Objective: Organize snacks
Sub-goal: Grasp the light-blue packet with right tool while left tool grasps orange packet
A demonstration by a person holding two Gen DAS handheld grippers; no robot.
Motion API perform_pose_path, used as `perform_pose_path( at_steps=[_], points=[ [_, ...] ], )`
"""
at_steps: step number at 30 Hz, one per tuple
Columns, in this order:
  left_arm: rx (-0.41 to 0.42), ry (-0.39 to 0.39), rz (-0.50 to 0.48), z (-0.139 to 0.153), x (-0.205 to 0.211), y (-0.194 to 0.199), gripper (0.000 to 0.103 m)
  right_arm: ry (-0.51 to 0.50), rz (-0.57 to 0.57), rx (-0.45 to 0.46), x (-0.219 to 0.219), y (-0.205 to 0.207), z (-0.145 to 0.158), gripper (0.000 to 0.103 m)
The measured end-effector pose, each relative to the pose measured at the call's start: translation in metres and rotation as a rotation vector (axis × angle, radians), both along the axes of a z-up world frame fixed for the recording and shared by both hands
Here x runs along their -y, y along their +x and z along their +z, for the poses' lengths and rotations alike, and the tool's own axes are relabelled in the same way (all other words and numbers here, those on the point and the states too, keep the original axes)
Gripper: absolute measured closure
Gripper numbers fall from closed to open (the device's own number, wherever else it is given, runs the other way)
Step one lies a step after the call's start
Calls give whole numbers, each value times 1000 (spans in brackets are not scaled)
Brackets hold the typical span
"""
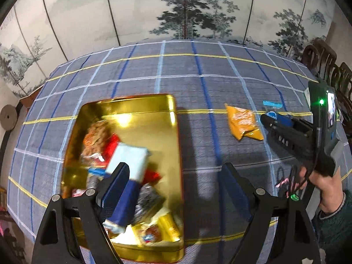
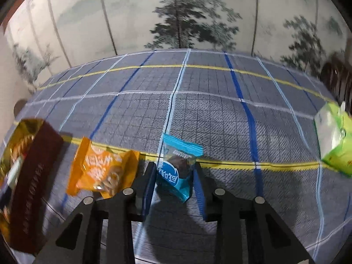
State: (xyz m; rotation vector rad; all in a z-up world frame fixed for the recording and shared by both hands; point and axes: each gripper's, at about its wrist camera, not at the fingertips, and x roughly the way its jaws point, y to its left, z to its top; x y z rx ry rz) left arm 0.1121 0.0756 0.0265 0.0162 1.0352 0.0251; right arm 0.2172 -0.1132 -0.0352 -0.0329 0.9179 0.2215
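Observation:
A gold tin point(image 1: 173, 110) holding several snack packets sits on the plaid tablecloth. My left gripper point(image 1: 176, 180) is open above the tin's right side, and a blue and white box point(image 1: 129, 162) lies among the snacks beside its left finger. An orange snack packet point(image 1: 243, 122) lies right of the tin. My right gripper point(image 2: 175, 177) has its jaws on both sides of a blue snack packet point(image 2: 176, 167) on the cloth and looks shut on it. The orange packet point(image 2: 101, 169) lies just left of it. The tin's dark red side point(image 2: 33, 176) shows at far left.
A green and white package point(image 2: 334, 138) lies at the table's right edge. A folding screen painted with trees stands behind the table. Dark wooden chairs point(image 1: 325, 63) stand at the right. The tablecloth point(image 1: 198, 77) stretches bare beyond the snacks.

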Motion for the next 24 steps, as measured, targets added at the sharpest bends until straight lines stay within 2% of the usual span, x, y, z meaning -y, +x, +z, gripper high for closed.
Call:
perform_pose_path(
  at_steps=[7,15,24],
  points=[
    [14,-65,-28,-7,32,16,20,-34,22,29,39,-15,0,71],
    [59,-43,-60,-13,71,36,20,-145,61,54,80,-15,0,71],
    [15,-46,-35,-37,96,79,20,-97,68,37,93,-8,-1,71]
  ],
)
